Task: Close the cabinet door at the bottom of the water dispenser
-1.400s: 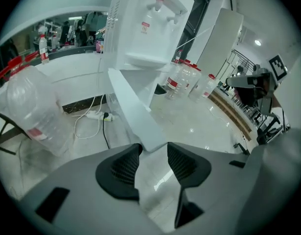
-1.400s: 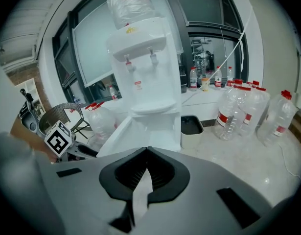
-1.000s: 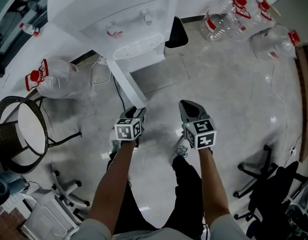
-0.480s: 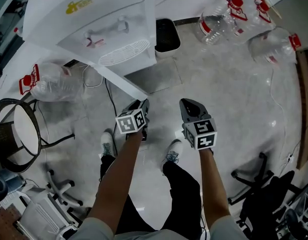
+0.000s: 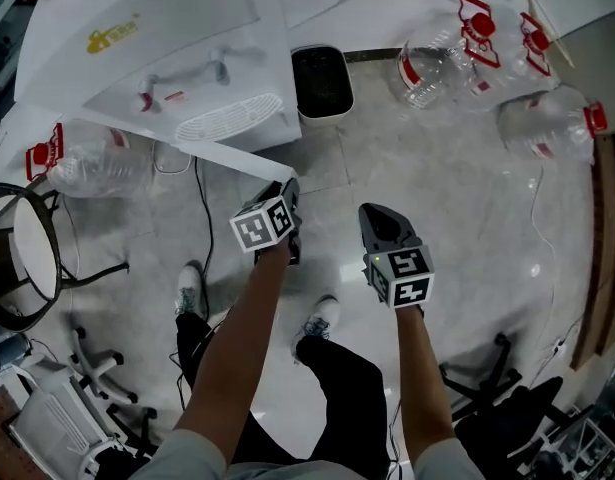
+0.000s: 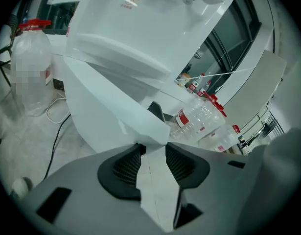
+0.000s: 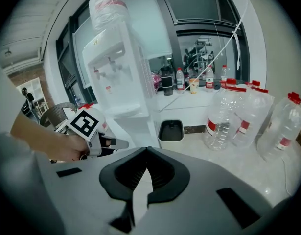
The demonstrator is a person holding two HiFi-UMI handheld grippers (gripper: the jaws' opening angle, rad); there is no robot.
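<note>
The water dispenser (image 5: 167, 58) stands at the far left. Its cabinet door (image 5: 187, 146) at the bottom is open and swung out toward you. Your left gripper (image 5: 287, 190) is at the free end of this door. Its jaws have just been closing a little, and the corner of the door is now between their tips, which press it from both sides. Your right gripper (image 5: 375, 213) hangs over the floor (image 5: 457, 198), just right of the left one and apart from the door. Its jaws are closed together with nothing in them. A black bin (image 5: 320, 80) stands just right of the dispenser, and water bottles (image 5: 437, 53) stand farther right.
</note>
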